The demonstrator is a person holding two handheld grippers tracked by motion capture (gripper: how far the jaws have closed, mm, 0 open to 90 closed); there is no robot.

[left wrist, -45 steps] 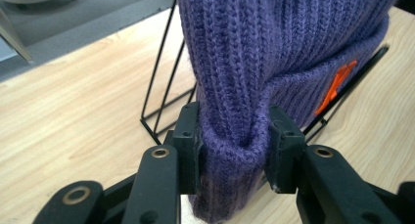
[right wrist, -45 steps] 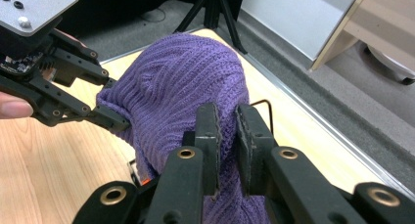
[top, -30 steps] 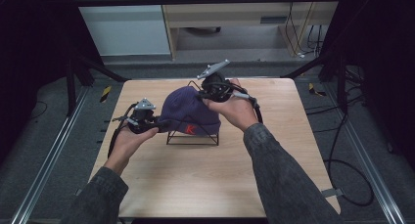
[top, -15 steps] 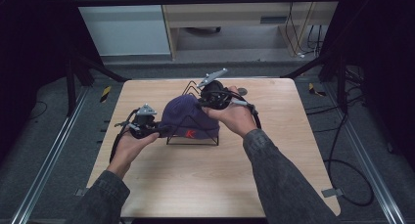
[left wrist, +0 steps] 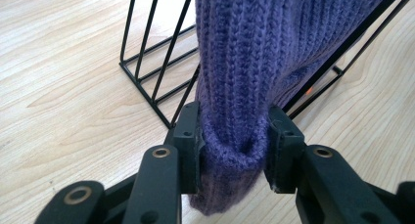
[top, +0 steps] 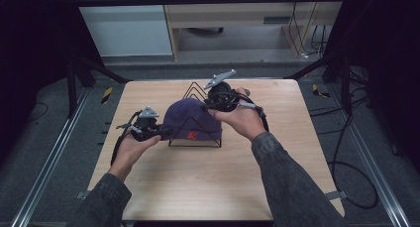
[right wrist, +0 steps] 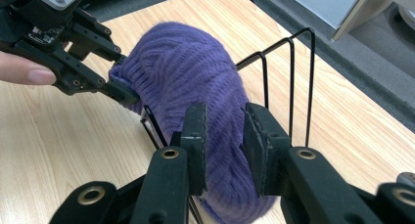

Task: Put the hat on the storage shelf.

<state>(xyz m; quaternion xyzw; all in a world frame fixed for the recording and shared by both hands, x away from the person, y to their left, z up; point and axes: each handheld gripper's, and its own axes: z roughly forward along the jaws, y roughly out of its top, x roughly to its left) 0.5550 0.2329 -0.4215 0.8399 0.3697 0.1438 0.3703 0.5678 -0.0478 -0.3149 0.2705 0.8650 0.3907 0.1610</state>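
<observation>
A purple knit beanie (top: 190, 120) with a small red mark is draped over a black wire rack (top: 195, 90) at the table's middle. My left gripper (top: 166, 133) is at the beanie's left side. In the left gripper view it (left wrist: 235, 145) is shut on the folded brim (left wrist: 235, 62), which bulges between the pads. My right gripper (top: 210, 100) is at the beanie's back right. Its jaws (right wrist: 225, 136) have just been opening and straddle the crown (right wrist: 195, 72) with the knit loose between them. The left gripper (right wrist: 122, 92) also appears in that view.
The wooden table (top: 198, 187) lies bare in front of the rack. The rack's upright wires (right wrist: 291, 77) rise behind the beanie, and its base bars (left wrist: 147, 77) rest on the wood. Cables trail on the floor to the right (top: 346, 177).
The beanie has come down lower over the rack, so the rack's rear wires now stand clear behind it. Both hands have barely shifted.
</observation>
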